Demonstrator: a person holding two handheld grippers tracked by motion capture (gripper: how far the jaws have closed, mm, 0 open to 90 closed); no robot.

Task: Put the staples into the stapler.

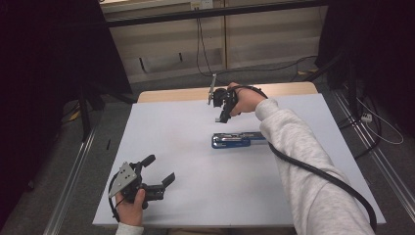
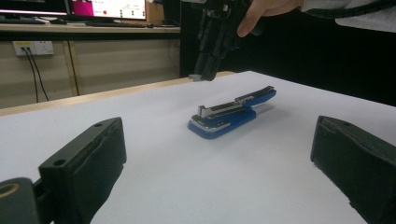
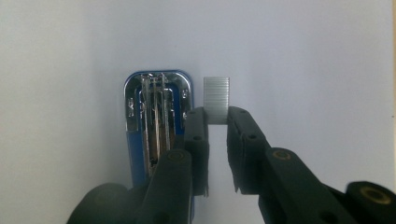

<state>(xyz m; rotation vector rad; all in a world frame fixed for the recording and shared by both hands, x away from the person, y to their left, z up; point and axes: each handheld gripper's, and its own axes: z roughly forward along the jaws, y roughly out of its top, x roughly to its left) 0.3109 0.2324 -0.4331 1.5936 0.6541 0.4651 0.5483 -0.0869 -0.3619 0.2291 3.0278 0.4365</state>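
One blue stapler (image 1: 238,140) lies flat near the middle of the white bench (image 1: 195,196), its top swung open so the metal staple channel faces up (in the right gripper view the bare rails catch the light), which is likely why it sits that way: ready for reloading. The right gripper (image 1: 222,117) hangs above the bench just past the stapler's end, at about 11 o'clock from it, jaws narrowed on one strip of staples (image 3: 216,100), pinched at its near end so most of the strip juts free toward the channel. The left gripper (image 1: 157,172) waits well apart at about 7 o'clock from the stapler, jaws spread wide and holding nothing, probably kept back to steady the stapler if needed. Count: one stapler, one staple strip, two grippers.
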